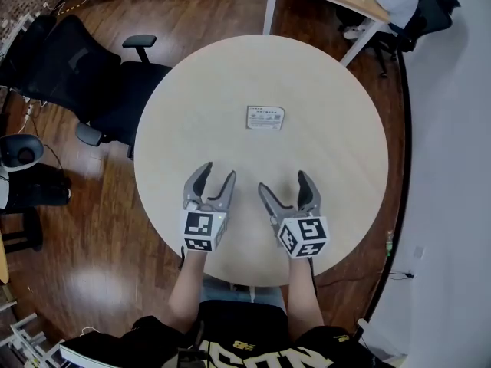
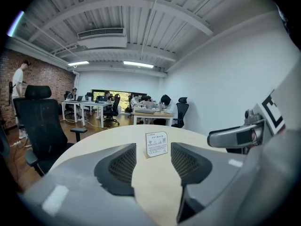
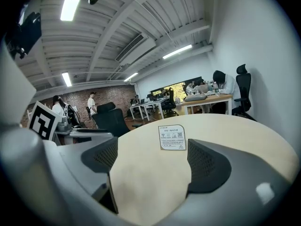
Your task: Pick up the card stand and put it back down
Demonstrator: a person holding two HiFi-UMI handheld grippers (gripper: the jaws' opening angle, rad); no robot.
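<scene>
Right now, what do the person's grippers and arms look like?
Both the left gripper and right gripper are grey, with curved tapering jaws and dark dimpled pads. Each carries a white cube bearing black square markers. The forearms are uncovered; the person wears a black top with pale lettering.

Colours as I read them from the feeds:

- Round table (image 1: pixel 330 75): pale beige, plain top.
- Card stand (image 1: pixel 265 117): white face, fine dark print, small square code marks.
- Left gripper (image 1: pixel 219 171) and right gripper (image 1: pixel 282 181): mid-grey shells. I see black dotted-mesh pads (image 2: pixel 123 166) in the gripper views.
- Marker cubes (image 1: pixel 203 231): bold black-and-white square patterns.
- Floor (image 1: pixel 100 259): glossy dark red-brown planks.
- Office chairs (image 1: pixel 84 75): black.
- Person's shirt (image 1: pixel 245 343): black, pale lettering.
- Brick wall (image 2: pixel 42 74): red-brown.
- Side wall (image 1: pixel 453 167): white.
- Ceiling (image 2: pixel 117 13): grey-white ribbed panels.
</scene>
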